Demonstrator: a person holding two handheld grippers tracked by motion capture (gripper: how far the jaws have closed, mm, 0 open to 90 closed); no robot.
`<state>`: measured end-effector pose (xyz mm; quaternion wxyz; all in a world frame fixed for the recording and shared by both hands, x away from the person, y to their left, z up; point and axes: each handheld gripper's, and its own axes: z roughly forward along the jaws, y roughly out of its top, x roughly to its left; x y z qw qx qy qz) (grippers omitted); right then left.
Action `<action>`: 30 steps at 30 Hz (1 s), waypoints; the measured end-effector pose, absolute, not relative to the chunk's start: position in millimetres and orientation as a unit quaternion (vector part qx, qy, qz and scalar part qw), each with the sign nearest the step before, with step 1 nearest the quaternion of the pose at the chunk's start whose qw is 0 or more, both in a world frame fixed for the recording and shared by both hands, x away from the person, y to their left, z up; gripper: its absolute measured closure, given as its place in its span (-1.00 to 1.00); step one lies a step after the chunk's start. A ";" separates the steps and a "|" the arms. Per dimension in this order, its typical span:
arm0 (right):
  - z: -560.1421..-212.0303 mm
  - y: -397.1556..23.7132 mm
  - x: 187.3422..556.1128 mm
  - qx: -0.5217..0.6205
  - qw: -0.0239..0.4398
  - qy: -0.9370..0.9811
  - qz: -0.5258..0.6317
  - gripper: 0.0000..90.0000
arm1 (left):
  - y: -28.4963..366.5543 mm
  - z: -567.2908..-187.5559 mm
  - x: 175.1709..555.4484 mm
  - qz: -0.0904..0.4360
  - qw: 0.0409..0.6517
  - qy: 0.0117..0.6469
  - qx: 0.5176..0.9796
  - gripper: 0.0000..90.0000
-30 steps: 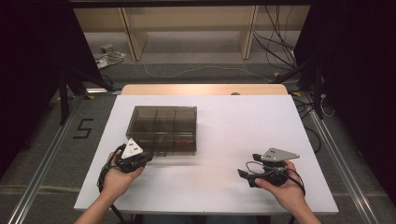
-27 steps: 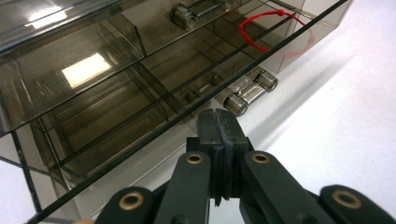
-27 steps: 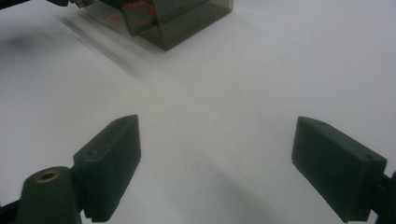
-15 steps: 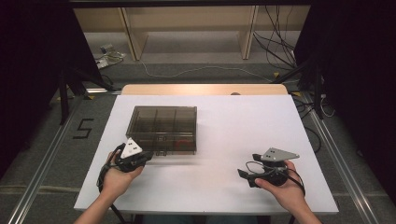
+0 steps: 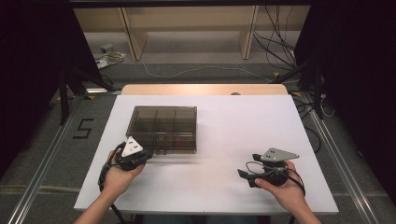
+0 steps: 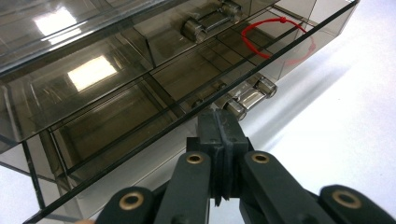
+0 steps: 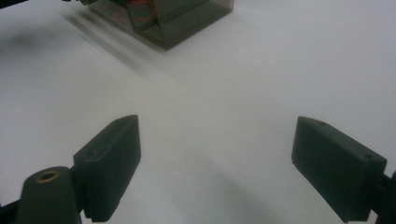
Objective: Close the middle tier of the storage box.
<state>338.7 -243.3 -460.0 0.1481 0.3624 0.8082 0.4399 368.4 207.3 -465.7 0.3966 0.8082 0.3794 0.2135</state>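
Observation:
A smoked, see-through compartment box lies on the white table, left of the middle. In the left gripper view its lid stands slightly raised, with clear latches along the front and a red loop in a far compartment. My left gripper is shut, jaws pressed together, and its tips touch the lid's front edge beside a latch. My right gripper rests low over bare table at the right with its jaws wide apart and nothing between them. The box lies far ahead of it.
A wooden strip runs along the table's far edge. Behind it are shelving legs and loose cables on the floor. A metal rail runs along the floor at the left, beside a taped mark.

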 end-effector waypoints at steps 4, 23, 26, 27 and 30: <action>-460.0 -243.0 338.7 0.363 0.148 0.808 0.439 -0.63 | 207.3 -465.9 368.5 0.214 0.396 0.380 0.809 1.00; -460.3 -243.4 338.6 0.365 0.147 0.807 0.441 -0.63 | 202.8 -464.8 371.2 0.212 0.385 0.376 0.816 1.00; -460.5 -243.7 339.0 0.365 0.145 0.807 0.440 -0.63 | 203.8 -464.9 371.6 0.212 0.385 0.379 0.814 1.00; -460.5 -243.6 339.1 0.365 0.145 0.808 0.440 -0.63 | 203.9 -465.1 371.7 0.212 0.386 0.379 0.814 1.00; -460.4 -242.7 338.8 0.364 0.146 0.808 0.440 -0.63 | 204.1 -465.5 372.2 0.212 0.384 0.380 0.815 1.00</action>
